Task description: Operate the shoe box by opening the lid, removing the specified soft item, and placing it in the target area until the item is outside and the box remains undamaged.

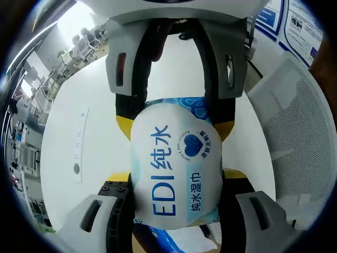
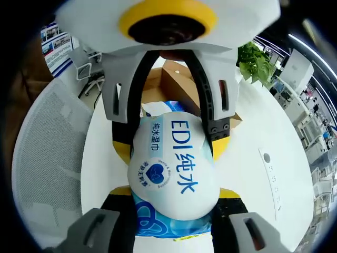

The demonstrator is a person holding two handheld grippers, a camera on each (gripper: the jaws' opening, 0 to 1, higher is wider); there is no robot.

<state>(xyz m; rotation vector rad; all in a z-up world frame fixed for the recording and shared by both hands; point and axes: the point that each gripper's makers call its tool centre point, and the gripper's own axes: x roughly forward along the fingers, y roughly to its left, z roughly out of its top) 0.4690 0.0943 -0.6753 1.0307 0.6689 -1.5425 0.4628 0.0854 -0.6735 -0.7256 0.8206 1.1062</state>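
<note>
I've got the soft white-and-blue plastic pack of wet wipes [image 1: 176,168], printed "EDI" in blue, held up between my two tongs, well above the white table [image 1: 100,137]. In the left gripper view my left gripper [image 1: 176,211] rises from the bottom w/ its jaws either side of the pack's near end, pressed against it. The right gripper [image 1: 176,105] comes in from the top, facing mine, jaws on the far end. Right gripper view shows the same thing mirrored: my right gripper [image 2: 174,211] closed on the near end of the pack [image 2: 171,168], left gripper [image 2: 168,105] opposite on the other end. So both tongs are clamped on the pack, one per end, and the pack bulges a bit between them.

Progress, as I judge it: the brown cardboard shoe box [image 2: 174,79] sits on the table behind the other gripper in the right gripper view. Looks open, but most of it is hidden, so I can't tell how the lid lies or if there's any damage. The pack is out of the box, so lid-opening and removal look done. What's left: carry it to the target area and set it down. I can't make out any marked target. There's a white power strip [image 1: 79,145] on the table, a grey mesh office chair [image 1: 300,121] at the edge, and a green potted plant [image 2: 256,61] further off.
</note>
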